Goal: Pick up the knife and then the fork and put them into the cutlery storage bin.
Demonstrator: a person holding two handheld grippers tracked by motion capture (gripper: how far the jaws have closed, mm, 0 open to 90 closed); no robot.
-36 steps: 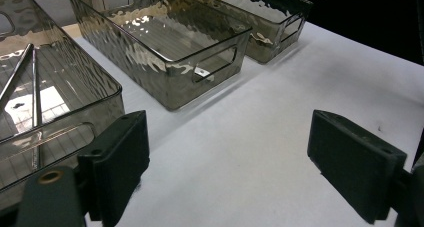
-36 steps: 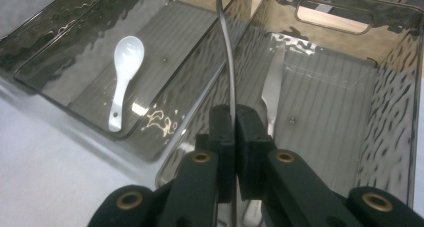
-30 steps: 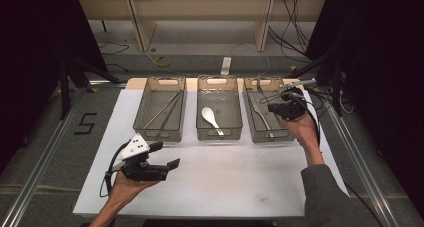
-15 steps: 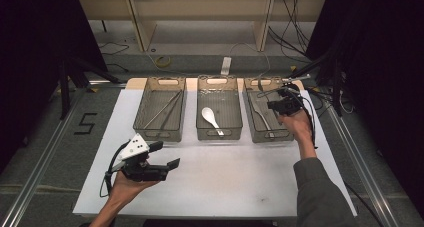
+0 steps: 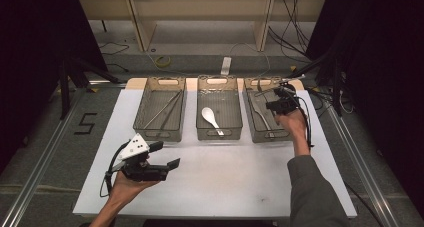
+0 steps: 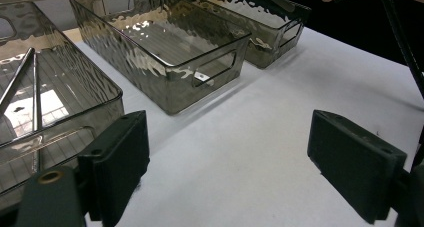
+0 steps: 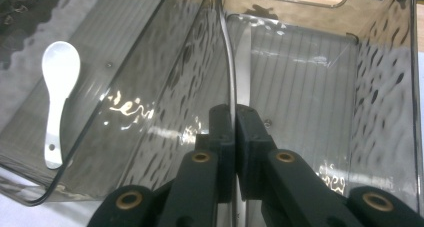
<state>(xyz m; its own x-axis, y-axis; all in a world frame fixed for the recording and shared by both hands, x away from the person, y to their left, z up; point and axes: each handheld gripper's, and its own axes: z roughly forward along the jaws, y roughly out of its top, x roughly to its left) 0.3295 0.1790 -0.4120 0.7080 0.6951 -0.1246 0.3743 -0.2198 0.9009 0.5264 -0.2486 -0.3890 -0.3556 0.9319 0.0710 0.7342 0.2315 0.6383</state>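
Hovering over the far-right bin [image 5: 267, 114], the right gripper [image 5: 278, 105] sits above a long metal knife [image 7: 243, 62] that lies lengthwise on the bin's ribbed floor. The right gripper view shows what the high view cannot: the two black jaws are pressed together, and a thin bright strip runs up from between their tips along the wall shared with the middle bin [image 5: 219, 112]. Whether that strip is the knife's edge caught in the jaws or only the bin's rim is not clear, so a grasp cannot be confirmed. The same view picks out the white spoon [image 7: 57, 94] in the middle bin, bowl toward the far end.

From above, the left gripper [image 5: 160, 157] rests in the person's hand over the near-left part of the white table [image 5: 235, 177], well apart from the bins. Its own view shows the jaws spread wide with only bare tabletop between them, and at the left edge the left bin [image 6: 60, 102] holding thin metal rods [image 6: 17, 79]. The high view shows all three bins in a row along the far side.
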